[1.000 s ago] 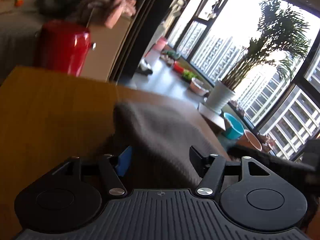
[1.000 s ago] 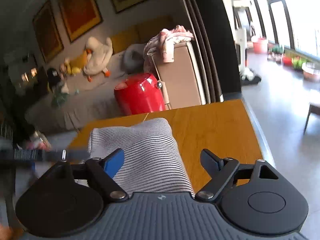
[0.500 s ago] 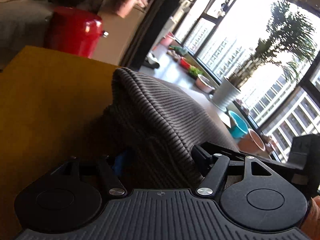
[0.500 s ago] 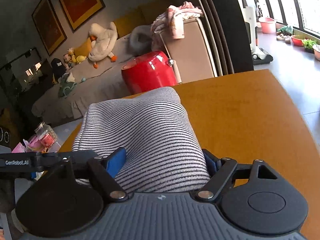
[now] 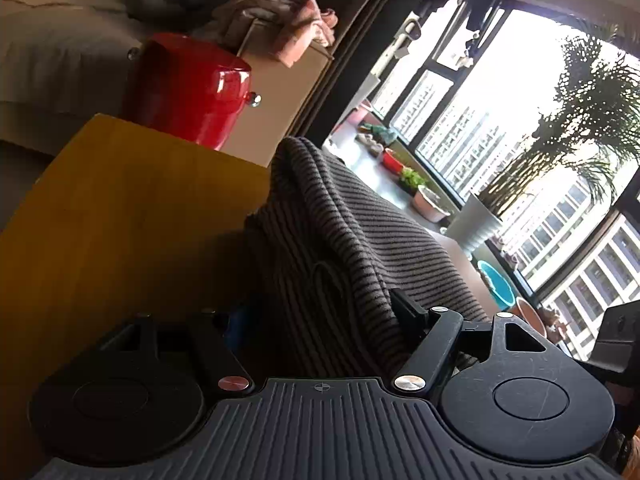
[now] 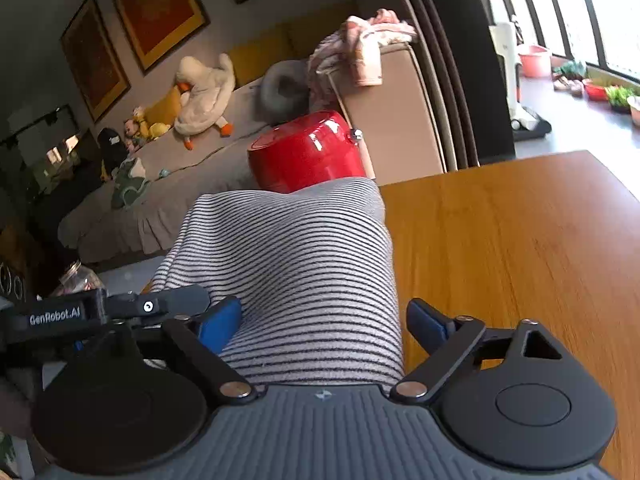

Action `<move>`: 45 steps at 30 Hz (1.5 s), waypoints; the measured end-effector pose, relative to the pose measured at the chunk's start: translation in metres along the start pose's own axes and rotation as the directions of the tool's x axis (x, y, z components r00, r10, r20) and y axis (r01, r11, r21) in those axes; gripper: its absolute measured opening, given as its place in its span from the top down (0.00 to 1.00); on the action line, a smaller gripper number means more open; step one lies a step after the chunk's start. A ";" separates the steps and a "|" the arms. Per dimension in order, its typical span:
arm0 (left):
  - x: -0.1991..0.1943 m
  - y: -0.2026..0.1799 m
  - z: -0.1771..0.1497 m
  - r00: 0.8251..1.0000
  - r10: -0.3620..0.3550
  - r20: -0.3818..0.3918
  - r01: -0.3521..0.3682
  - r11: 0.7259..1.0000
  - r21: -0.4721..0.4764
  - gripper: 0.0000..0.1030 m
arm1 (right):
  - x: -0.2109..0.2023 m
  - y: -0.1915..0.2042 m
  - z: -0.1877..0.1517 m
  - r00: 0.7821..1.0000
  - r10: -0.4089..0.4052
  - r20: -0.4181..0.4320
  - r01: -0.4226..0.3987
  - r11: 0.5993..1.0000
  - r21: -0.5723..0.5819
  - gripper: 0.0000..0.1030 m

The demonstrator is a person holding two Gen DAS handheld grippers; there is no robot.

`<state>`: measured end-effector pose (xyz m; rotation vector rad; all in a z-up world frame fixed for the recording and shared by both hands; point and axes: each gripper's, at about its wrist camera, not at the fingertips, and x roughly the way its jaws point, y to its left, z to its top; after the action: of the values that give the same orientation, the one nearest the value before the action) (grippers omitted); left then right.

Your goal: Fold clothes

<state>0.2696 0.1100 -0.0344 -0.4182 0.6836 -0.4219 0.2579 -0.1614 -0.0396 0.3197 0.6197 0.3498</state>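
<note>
While the folded striped garment (image 6: 304,272) lies in a thick bundle on the wooden tabletop (image 6: 520,240), we are at the letting-go step of a fold. Our right gripper (image 6: 324,324) stands wide, its jaws having just been opening: the bundle sits between them, the right blue pad clear of the cloth and the left one at its edge, with no sign of squeezing. Our left gripper (image 5: 316,312) has also just been opening, to a middling spread; the garment's other side fills the space between its fingers, but that view is dark, and we cannot tell whether the pads press the cloth or merely flank it.

From the right wrist view the bundle looks neat, with rounded folded edges and stripes running evenly across. Seen from the left, a loose fold humps up near the far end. We judge this fold nearly complete. Next we should draw both grippers back off the cloth without dragging it, then either flatten that raised edge or make a further fold.
</note>
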 end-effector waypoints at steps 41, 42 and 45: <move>0.003 0.005 -0.001 1.000 -0.012 -0.014 0.012 1.000 -0.025 0.25 | -0.014 0.001 0.024 0.998 -0.038 -0.042 0.035 0.996 -0.081 0.16; 0.002 0.006 -0.001 1.000 -0.010 -0.014 0.010 1.000 -0.026 0.25 | -0.014 -0.003 0.020 0.998 -0.010 -0.058 0.008 0.999 -0.045 0.16; 0.002 0.007 0.000 1.000 -0.006 -0.014 0.005 0.999 -0.032 0.25 | -0.017 -0.004 0.016 0.996 0.050 -0.075 -0.049 0.999 0.005 0.36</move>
<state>0.2719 0.1147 -0.0388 -0.4480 0.7038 -0.4199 0.2556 -0.1747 -0.0202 0.3263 0.6874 0.4100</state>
